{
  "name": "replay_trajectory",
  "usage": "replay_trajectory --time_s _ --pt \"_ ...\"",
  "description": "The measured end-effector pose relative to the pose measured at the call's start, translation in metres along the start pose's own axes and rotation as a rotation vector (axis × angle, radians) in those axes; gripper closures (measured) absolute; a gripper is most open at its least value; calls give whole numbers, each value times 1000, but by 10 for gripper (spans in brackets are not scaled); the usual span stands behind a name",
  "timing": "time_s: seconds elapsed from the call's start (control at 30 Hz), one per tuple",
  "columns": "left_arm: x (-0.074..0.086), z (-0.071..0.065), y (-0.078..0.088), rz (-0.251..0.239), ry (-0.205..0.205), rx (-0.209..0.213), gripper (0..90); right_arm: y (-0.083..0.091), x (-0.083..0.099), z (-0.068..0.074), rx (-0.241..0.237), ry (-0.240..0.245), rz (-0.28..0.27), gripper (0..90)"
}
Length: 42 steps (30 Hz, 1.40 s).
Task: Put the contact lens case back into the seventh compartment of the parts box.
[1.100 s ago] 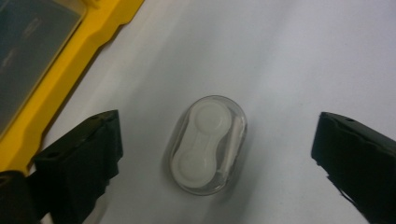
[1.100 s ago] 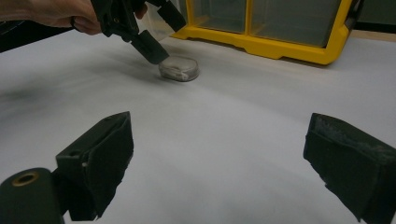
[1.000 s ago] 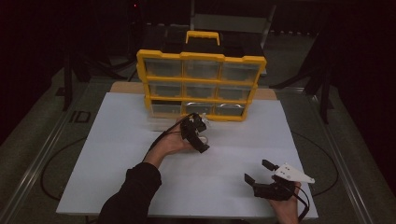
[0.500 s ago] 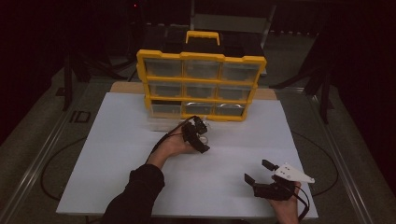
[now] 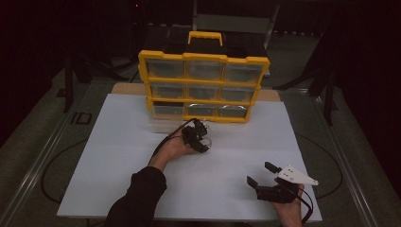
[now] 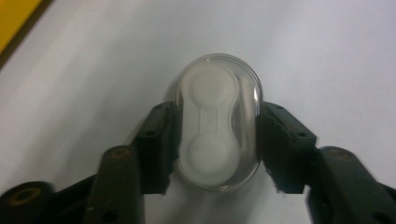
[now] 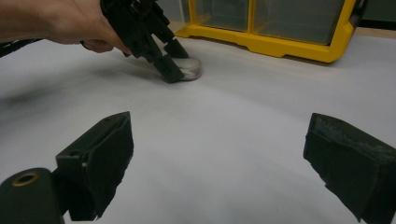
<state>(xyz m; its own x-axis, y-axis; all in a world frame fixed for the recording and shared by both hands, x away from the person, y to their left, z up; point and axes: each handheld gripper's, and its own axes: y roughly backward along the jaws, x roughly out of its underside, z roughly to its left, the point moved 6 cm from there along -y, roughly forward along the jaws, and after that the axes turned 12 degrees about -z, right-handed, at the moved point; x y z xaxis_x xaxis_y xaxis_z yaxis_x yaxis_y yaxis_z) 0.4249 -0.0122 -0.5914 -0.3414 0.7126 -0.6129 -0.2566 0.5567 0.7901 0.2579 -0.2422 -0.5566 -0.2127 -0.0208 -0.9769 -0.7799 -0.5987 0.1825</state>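
My left gripper (image 5: 202,140) has come a little nearer to me over the last second, away from the yellow organizer (image 5: 204,87) and down toward the white mat (image 5: 118,156). Its jaws are now clamped on the sides of a small clear capsule (image 6: 218,122). In the left gripper view the jaw pads press both long flanks of the capsule, and the right gripper view shows the capsule (image 7: 187,68) low on the mat, touching or very nearly touching it. I judge that the capsule is being set down in front of the organizer, or has just been taken from there; I cannot tell which.

The capsule is a container itself: through its clear shell I see a white piece with two round lobes joined by a narrow bridge, lying along its length.

The organizer stands upright at the far edge of the mat, with three rows of three clear drawers and a handle on top. The drawers look closed. What lies inside them is too dim for me to tell.

My right gripper (image 5: 265,175) rests near the front right edge of the mat, well apart from the capsule, with its jaws wide apart and nothing between them. It is free to steady the capsule if the next step calls for that.
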Motion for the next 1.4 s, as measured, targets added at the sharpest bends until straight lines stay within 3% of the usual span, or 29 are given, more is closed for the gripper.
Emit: replay_trajectory --time_s 0.77,0.97,1.4 --pt "-3 -5 3 12 -15 1 501 0 0 -1 5 1 1 83" --pt "-7 -6 10 -10 -2 15 500 0 0 -1 5 1 2 83" --pt "-18 -10 28 -23 -25 33 500 0 0 -1 8 2 2 83"
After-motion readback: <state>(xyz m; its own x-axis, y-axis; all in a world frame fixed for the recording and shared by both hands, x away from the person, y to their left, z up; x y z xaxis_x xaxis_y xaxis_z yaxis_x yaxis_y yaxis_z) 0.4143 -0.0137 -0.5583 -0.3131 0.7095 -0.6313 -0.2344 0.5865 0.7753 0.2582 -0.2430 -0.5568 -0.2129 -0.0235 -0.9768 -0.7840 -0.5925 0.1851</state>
